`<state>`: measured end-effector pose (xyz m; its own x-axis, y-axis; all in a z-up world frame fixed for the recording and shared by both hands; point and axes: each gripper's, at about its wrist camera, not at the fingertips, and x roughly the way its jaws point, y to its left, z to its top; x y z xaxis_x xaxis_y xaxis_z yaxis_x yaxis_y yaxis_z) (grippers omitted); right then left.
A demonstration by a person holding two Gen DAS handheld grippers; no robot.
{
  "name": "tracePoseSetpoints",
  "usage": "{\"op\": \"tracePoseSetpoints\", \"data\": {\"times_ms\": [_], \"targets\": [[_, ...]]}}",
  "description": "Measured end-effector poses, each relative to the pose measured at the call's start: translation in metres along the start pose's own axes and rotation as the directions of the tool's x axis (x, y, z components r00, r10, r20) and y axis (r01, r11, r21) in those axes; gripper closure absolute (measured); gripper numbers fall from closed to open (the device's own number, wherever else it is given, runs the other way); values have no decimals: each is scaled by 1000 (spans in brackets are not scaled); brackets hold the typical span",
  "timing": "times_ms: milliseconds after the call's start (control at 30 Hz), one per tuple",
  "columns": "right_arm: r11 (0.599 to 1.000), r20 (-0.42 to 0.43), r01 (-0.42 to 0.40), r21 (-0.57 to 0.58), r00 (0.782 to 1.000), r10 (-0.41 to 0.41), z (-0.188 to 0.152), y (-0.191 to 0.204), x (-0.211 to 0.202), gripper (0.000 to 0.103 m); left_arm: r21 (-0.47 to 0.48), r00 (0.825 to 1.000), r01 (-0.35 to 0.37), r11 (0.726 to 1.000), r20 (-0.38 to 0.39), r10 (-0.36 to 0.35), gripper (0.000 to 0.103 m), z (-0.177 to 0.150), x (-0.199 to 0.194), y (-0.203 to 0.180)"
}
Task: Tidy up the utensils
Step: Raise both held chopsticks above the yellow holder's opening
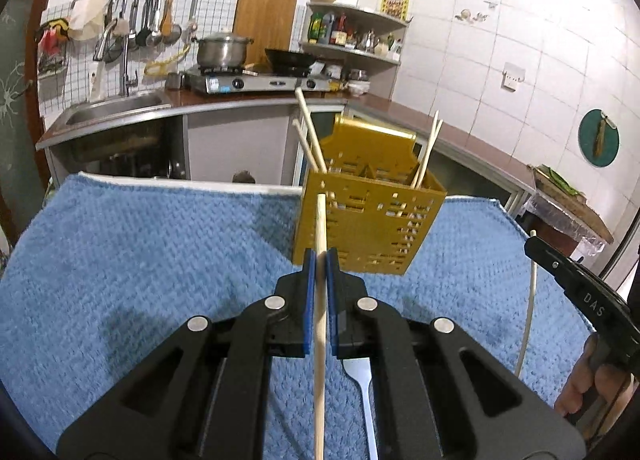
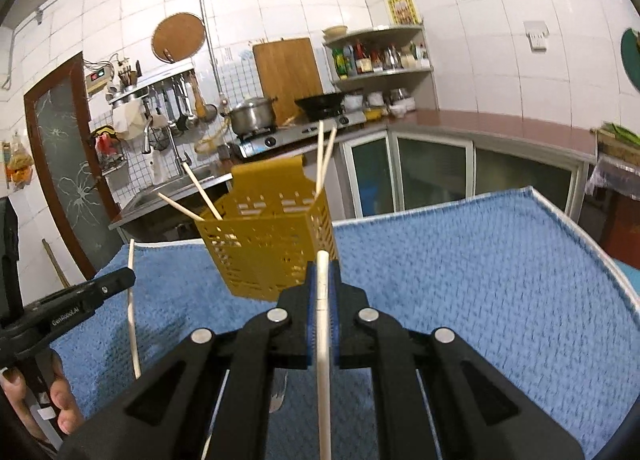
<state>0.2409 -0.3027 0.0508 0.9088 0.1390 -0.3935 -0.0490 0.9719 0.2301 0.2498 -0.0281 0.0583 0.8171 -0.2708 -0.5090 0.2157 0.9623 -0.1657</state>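
My left gripper (image 1: 320, 260) is shut on a tan wooden chopstick (image 1: 319, 360) that runs lengthwise between its blue pads, tip toward the yellow slotted utensil holder (image 1: 368, 228). That holder stands on the blue towel (image 1: 160, 252) with several chopsticks leaning in it. My right gripper (image 2: 323, 276) is shut on a paler chopstick (image 2: 323, 372), just in front of the same holder (image 2: 268, 248). Each gripper shows in the other's view: the right gripper (image 1: 538, 248) at the right edge, the left gripper (image 2: 124, 278) at the left edge. A metal fork (image 1: 360, 380) lies on the towel beneath the grippers.
The towel-covered table's far edge (image 2: 532, 190) drops off to a kitchen with a counter, a sink (image 1: 116, 110), a stove with a pot (image 1: 222, 50) and a wok. A corner shelf (image 1: 352, 48) holds bottles. A hand (image 2: 60, 400) grips the left tool's handle.
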Motion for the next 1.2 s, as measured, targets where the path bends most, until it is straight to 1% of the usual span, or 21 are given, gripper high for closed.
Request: {"op": "tracePoseSetpoints", "data": {"times_ms": [200, 500, 633, 800, 933, 1033, 1133, 1200], "targets": [[1000, 36, -2, -23, 999, 3, 8, 10, -7, 97, -2, 999, 17, 1000, 41, -17, 99, 12, -12, 2], [999, 85, -2, -34, 996, 5, 20, 20, -17, 97, -10, 997, 17, 1000, 76, -17, 99, 26, -22, 6], [1000, 114, -6, -29, 993, 9, 31, 21, -20, 97, 8, 995, 19, 1000, 100, -19, 99, 38, -28, 1], [999, 164, -11, -29, 986, 16, 57, 25, -20, 97, 29, 992, 19, 999, 123, -22, 99, 56, -30, -5], [999, 209, -37, -20, 977, 40, 83, 27, -20, 97, 32, 989, 22, 999, 145, -27, 99, 80, -30, -10], [998, 260, -56, -12, 964, 57, 107, 29, -17, 97, 47, 987, 23, 999, 159, -30, 99, 99, -27, -18], [998, 304, -63, -10, 950, 63, 127, 33, -11, 97, 48, 979, 24, 999, 202, -33, 99, 119, -23, -26], [997, 343, -79, 5, 937, 73, 142, 34, -6, 97, 48, 971, 22, 999, 237, -33, 99, 129, -22, -31]]}}
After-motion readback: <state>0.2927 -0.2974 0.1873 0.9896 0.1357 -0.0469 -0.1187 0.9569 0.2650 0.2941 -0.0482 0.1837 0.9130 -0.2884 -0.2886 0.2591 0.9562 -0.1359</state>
